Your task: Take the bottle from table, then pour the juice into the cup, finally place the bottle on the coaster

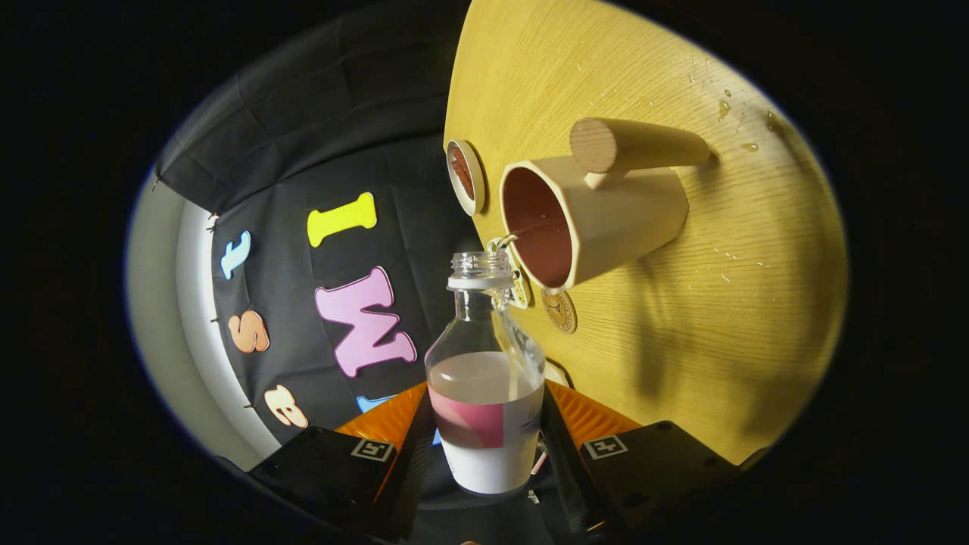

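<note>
My gripper [486, 439] is shut on a clear, uncapped bottle [484, 393] with a pink and white label, both fingers pressing its sides. The view is rolled, so the bottle is tipped toward the cup. A thin stream of whitish juice runs from the bottle's mouth [480, 264] into the cream cup [598, 219], which has a reddish-brown inside and a wooden peg handle [632, 144]. The bottle is still about half full. Beyond the cup, near the table edge, lies a small round coaster [464, 176] with a white rim and brown centre.
The wooden table [719, 303] carries droplets of spilled liquid around the cup. A small round brown tag [560, 310] lies on the table beside the bottle's neck. The booth's black cloth wall stands past the table edge.
</note>
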A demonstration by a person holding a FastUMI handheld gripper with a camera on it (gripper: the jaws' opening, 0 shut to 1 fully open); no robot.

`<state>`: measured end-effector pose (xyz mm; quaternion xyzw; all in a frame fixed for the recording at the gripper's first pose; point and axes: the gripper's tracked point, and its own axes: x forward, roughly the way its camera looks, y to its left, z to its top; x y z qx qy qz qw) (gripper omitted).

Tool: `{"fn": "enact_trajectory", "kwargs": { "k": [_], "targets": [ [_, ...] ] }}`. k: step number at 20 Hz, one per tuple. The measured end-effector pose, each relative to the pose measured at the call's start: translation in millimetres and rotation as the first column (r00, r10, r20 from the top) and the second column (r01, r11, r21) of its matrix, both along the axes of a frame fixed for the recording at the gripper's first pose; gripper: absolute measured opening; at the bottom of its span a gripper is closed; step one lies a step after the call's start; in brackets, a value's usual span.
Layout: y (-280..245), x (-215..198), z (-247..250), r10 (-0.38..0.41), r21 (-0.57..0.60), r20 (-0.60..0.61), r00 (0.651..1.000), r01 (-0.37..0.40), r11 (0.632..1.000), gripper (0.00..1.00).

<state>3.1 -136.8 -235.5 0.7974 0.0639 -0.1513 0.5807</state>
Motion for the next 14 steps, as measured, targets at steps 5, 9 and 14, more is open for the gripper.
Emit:
{"fn": "enact_trajectory", "kwargs": {
  "k": [5, 9, 14],
  "targets": [
    [2.6, 1.1, -0.5, 0.003, 0.028, -0.006, 1.000, -0.003, 1.000, 0.75],
    [2.4, 1.4, -0.2, 0.010, 0.043, -0.005, 1.000, -0.010, 0.999, 0.75],
    [-0.3, -0.2, -0.1, 0.004, 0.067, -0.002, 1.000, -0.004, 0.998, 0.75]
  ]
}}
